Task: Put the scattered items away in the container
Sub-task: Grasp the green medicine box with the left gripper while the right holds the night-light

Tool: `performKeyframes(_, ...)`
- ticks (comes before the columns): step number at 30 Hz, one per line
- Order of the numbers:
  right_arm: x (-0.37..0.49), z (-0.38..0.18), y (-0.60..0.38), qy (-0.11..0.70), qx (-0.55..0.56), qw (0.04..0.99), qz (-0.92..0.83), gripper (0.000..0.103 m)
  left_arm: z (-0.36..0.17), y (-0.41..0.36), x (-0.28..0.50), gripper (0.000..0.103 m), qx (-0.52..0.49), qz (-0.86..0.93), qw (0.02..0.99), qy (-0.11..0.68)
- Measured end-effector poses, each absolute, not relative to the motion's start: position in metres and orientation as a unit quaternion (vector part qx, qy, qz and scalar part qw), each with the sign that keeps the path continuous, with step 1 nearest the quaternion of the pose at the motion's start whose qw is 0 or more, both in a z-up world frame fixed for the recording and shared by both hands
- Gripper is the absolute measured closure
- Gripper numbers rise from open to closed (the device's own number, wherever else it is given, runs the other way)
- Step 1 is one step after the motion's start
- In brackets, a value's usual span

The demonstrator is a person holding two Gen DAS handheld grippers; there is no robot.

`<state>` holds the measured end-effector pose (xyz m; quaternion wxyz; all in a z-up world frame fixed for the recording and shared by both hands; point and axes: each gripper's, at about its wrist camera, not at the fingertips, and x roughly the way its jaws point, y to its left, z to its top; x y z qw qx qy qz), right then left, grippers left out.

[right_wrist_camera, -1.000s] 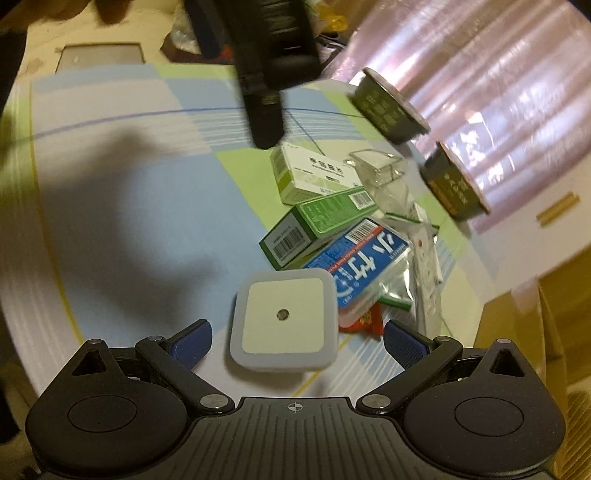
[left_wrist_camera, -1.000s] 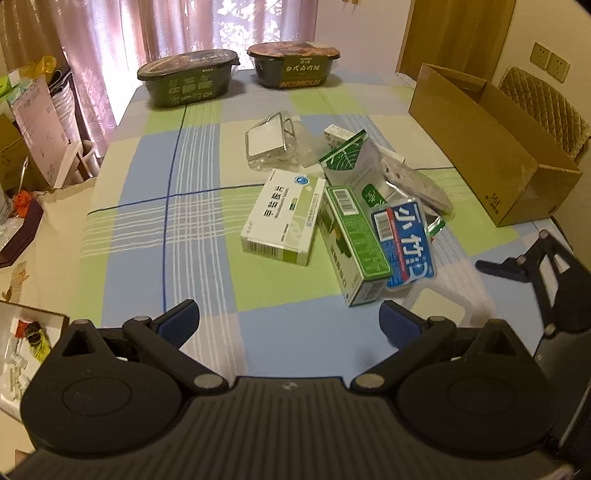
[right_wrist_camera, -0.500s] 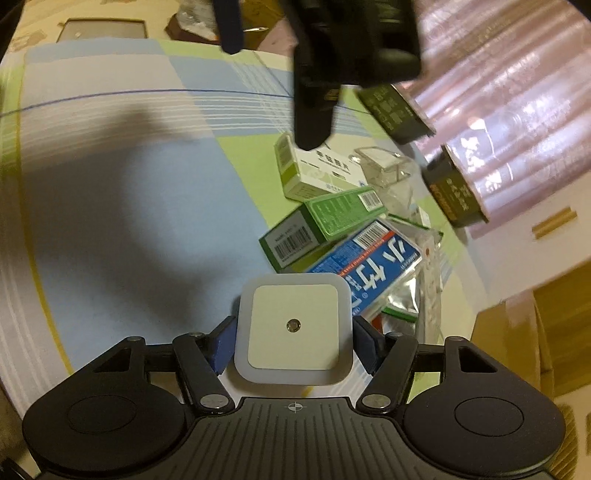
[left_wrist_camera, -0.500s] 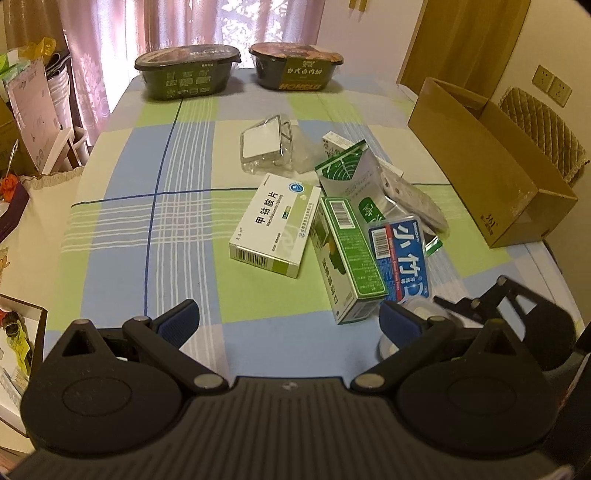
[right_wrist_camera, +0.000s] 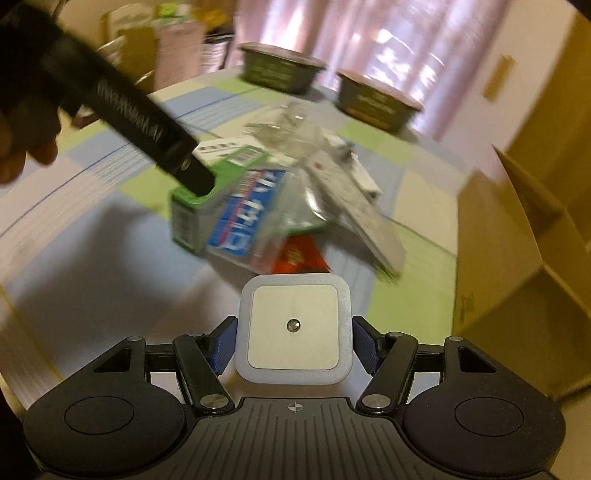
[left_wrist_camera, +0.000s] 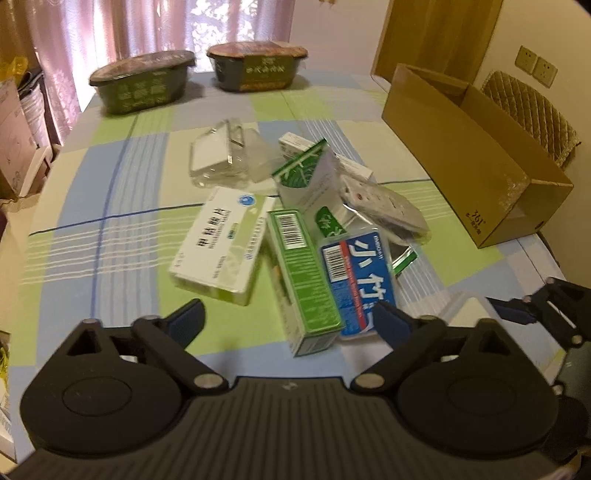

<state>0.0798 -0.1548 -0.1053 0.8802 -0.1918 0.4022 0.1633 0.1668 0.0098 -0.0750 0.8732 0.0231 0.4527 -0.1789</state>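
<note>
The right tool (right_wrist_camera: pixel 293 341) is gripping a square white plastic night-light (right_wrist_camera: pixel 293 334) at lower centre, lifted for transfer to the brown cardboard box (right_wrist_camera: pixel 517 266) at right, while the left tool (left_wrist_camera: pixel 288 319) is hovering open-jawed above the pile.

Black grippers (left_wrist_camera: pixel 290 319), blue fingertip pads (right_wrist_camera: pixel 225 345)

Two dark lidded food tubs (left_wrist_camera: pixel 142 85) (left_wrist_camera: pixel 257 65) stood far ahead by pink curtains (left_wrist_camera: pixel 110 27); a quilted chair (left_wrist_camera: pixel 532 110) sat ahead-right.
</note>
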Motion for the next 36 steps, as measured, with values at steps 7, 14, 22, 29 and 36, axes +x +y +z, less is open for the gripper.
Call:
performKeyframes(7, 0.073, -0.108, -0.168, 0.401, -0.171, 0.887, 0.152, 0.035, -0.095, -0.008, 0.188, 0.075, 0.028, -0.161, 0.86, 0.483)
performKeyframes(14, 0.073, -0.106, -0.175, 0.409, -0.131, 0.89, 0.153, 0.035, -0.089, -0.002, 0.171, 0.078, 0.047, -0.144, 0.852, 0.501)
performKeyframes(22, 0.071, -0.108, -0.191, 0.458, -0.061, 0.874, 0.153, 0.035, -0.087, -0.004, 0.115, 0.058, 0.091, -0.153, 0.812, 0.556)
performKeyframes(29, 0.072, -0.115, -0.194, 0.465, -0.067, 0.869, 0.153, 0.035, -0.082, -0.015, 0.129, 0.052, 0.11, -0.147, 0.816, 0.548)
performKeyframes(36, 0.076, -0.121, -0.196, 0.469, -0.067, 0.869, 0.146, 0.035, -0.088, -0.015, 0.152, 0.053, 0.111, -0.144, 0.812, 0.555)
